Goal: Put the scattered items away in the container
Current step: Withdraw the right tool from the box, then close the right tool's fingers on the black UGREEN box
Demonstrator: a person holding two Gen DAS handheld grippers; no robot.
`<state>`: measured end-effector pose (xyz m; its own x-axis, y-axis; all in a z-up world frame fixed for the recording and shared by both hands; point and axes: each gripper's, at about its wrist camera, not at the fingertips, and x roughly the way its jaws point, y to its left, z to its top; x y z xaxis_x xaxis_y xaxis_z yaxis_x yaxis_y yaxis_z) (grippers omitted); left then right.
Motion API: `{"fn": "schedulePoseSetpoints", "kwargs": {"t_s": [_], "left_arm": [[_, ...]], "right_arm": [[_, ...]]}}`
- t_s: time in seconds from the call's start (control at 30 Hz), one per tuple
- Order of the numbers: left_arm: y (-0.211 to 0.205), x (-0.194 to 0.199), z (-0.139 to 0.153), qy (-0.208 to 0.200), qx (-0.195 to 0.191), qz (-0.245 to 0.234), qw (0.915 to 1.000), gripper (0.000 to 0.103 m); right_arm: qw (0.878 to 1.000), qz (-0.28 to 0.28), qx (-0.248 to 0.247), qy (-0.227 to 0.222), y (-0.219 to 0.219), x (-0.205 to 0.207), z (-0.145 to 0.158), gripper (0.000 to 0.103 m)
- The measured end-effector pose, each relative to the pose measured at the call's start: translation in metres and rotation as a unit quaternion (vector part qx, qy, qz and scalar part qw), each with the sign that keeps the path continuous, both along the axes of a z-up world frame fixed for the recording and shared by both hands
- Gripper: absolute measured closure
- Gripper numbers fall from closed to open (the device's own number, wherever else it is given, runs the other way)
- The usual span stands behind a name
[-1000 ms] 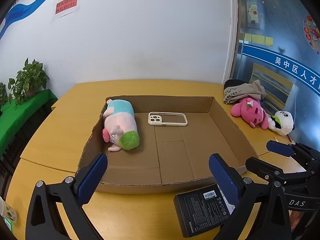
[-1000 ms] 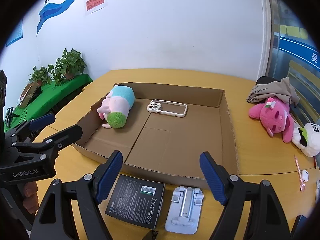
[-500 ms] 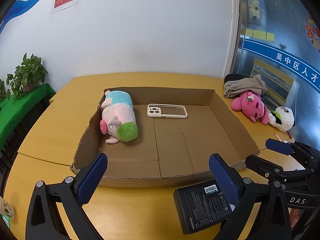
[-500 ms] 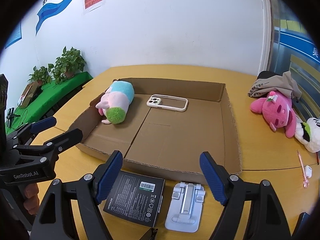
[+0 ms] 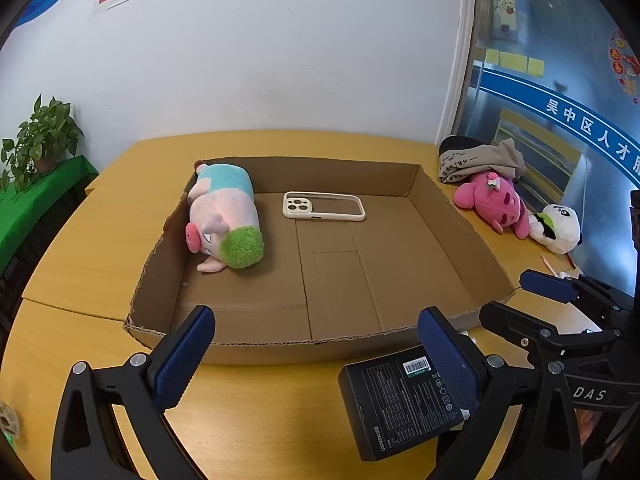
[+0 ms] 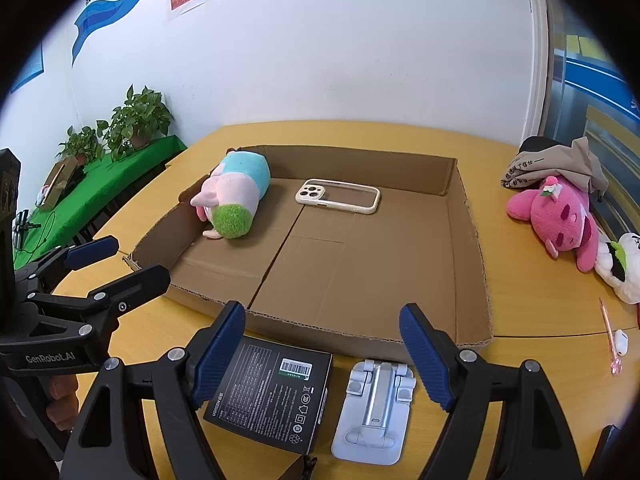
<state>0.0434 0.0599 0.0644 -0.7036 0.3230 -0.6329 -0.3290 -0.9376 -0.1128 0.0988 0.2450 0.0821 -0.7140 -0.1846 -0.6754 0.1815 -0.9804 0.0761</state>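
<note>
A shallow cardboard tray (image 5: 264, 346) (image 6: 320, 326) lies on the wooden table, holding a pink-and-blue pig plush (image 5: 224, 220) (image 6: 236, 196) at its left and a cream phone case (image 5: 324, 206) (image 6: 338, 196) at the back. A black box (image 5: 404, 392) (image 6: 272, 392) and a white folding phone stand (image 6: 376, 408) lie on the table in front of the tray. My left gripper (image 5: 316, 344) is open and empty over the tray's front edge, its right finger overlapping the box. My right gripper (image 6: 322, 340) is open above box and stand, touching neither.
A pink plush (image 5: 496, 200) (image 6: 556, 216), a panda plush (image 5: 558, 226) (image 6: 620, 264) and bundled cloth (image 6: 560, 164) lie right of the tray. A pink pen (image 6: 608, 332) rests near the right edge. Potted plants (image 6: 136, 120) stand on a green surface at left.
The left gripper has tipped slightly downward, so the tray sits a little higher in its view. Both grippers stay open and nothing on the table has moved.
</note>
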Motion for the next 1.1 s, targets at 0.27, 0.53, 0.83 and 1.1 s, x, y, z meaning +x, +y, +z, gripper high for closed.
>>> {"fn": "schedulePoseSetpoints", "kwargs": {"t_s": [0.27, 0.53, 0.83, 1.1], "left_arm": [[-0.003, -0.001, -0.023, -0.051, 0.017, -0.065, 0.9965, 0.0], [0.005, -0.016, -0.071, -0.148, 0.074, -0.116, 0.9794, 0.002], [0.027, -0.039, -0.12, -0.229, 0.105, -0.143, 0.957, 0.015], [0.031, -0.043, -0.132, -0.249, 0.125, -0.157, 0.9476, 0.025]], "right_arm": [[0.997, 0.071, -0.015, -0.032, 0.007, 0.013, -0.027, 0.024], [0.982, 0.168, -0.005, -0.09, -0.012, 0.036, -0.075, 0.024], [0.977, 0.169, 0.012, -0.127, -0.028, 0.02, -0.107, 0.024], [0.976, 0.164, 0.014, -0.144, -0.033, 0.012, -0.118, 0.024]]}}
